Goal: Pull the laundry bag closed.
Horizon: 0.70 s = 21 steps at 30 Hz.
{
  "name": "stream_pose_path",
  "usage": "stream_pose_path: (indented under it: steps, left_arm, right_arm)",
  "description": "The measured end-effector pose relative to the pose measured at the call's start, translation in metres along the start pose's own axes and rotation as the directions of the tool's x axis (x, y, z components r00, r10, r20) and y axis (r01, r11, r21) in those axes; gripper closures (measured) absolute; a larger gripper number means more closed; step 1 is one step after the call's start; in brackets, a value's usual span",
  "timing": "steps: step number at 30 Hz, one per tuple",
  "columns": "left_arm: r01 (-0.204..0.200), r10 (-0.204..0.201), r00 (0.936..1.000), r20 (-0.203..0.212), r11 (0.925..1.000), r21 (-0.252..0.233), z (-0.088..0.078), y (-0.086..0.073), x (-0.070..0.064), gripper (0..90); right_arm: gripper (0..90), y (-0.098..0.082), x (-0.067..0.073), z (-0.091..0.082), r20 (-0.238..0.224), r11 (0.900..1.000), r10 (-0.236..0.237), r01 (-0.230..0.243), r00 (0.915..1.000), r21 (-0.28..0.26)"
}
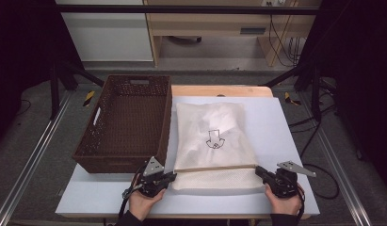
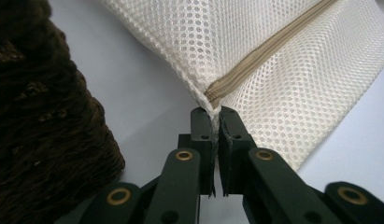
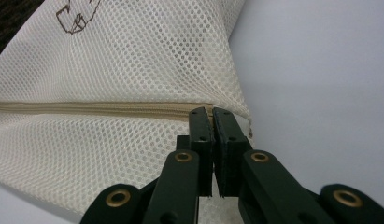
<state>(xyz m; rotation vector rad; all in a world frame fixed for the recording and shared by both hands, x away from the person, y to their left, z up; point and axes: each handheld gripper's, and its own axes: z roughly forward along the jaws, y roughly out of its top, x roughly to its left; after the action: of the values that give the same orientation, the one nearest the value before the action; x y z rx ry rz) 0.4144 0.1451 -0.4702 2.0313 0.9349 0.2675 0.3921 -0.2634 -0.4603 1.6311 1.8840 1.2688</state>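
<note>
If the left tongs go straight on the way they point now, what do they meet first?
Likely just more of the mesh bag: the left tongs are already shut on its corner by the zipper.

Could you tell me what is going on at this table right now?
A person holds a tool in each hand at the two ends of the zipper on a white mesh laundry bag. The left tool is shut on the bag's corner; the right tool is shut at the zipper's other end. A brown woven basket sits beside the bag.
</note>
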Motion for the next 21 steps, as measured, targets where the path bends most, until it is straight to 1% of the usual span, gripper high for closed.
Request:
stream_pose_path:
  steps: [2, 8, 9, 11, 12, 15, 18, 21]
  left_arm:
    - [-0.005, 0.005, 1.0, 0.0, 1.0, 0.003, 0.0, 0.0, -0.001, 85.3]
    - [-0.008, 0.008, 0.9999, 0.006, 1.0, 0.004, 0.001, 0.0, -0.001, 85.3]
    - [-0.014, 0.014, 0.9998, 0.014, 0.9999, -0.005, 0.001, 0.0, 0.0, 85.1]
    - [-0.023, 0.024, 0.9995, 0.021, 0.9996, -0.017, 0.0, 0.0, 0.0, 84.0]
    - [-0.029, 0.03, 0.9993, 0.021, 0.999, -0.032, -0.001, 0.0, 0.0, 83.0]
    - [-0.026, 0.027, 0.9995, 0.018, 0.9984, -0.05, -0.003, 0.0, 0.0, 76.4]
    - [-0.021, 0.022, 0.9996, 0.017, 0.9977, -0.064, -0.006, 0.0, 0.001, 67.4]
    - [-0.016, 0.019, 0.9992, 0.034, 0.9968, -0.078, -0.011, -0.001, 0.002, 58.9]
  right_arm:
    - [87.7, 0.0, -0.004, 0.0, -0.015, 1.0, 0.009, -0.009, 0.9998, -0.003]
    - [87.4, -0.002, -0.007, 0.005, -0.011, 1.0, 0.015, -0.014, 0.9998, 0.024]
    - [87.2, -0.002, -0.007, 0.006, -0.009, 0.999, 0.014, -0.014, 0.9999, 0.036]
    - [85.7, -0.003, -0.007, 0.007, 0.0, 1.0, 0.007, -0.007, 1.0, 0.028]
    - [84.0, -0.003, -0.007, 0.007, 0.003, 1.0, -0.004, 0.004, 1.0, 0.025]
    - [77.4, -0.003, -0.006, 0.008, 0.026, 0.999, -0.031, 0.03, 0.9992, 0.023]
    - [69.0, -0.002, -0.004, 0.008, 0.051, 0.999, -0.039, 0.038, 0.9979, 0.014]
    - [60.2, -0.001, -0.003, 0.005, 0.069, 0.999, -0.047, 0.048, 0.9965, -0.013]
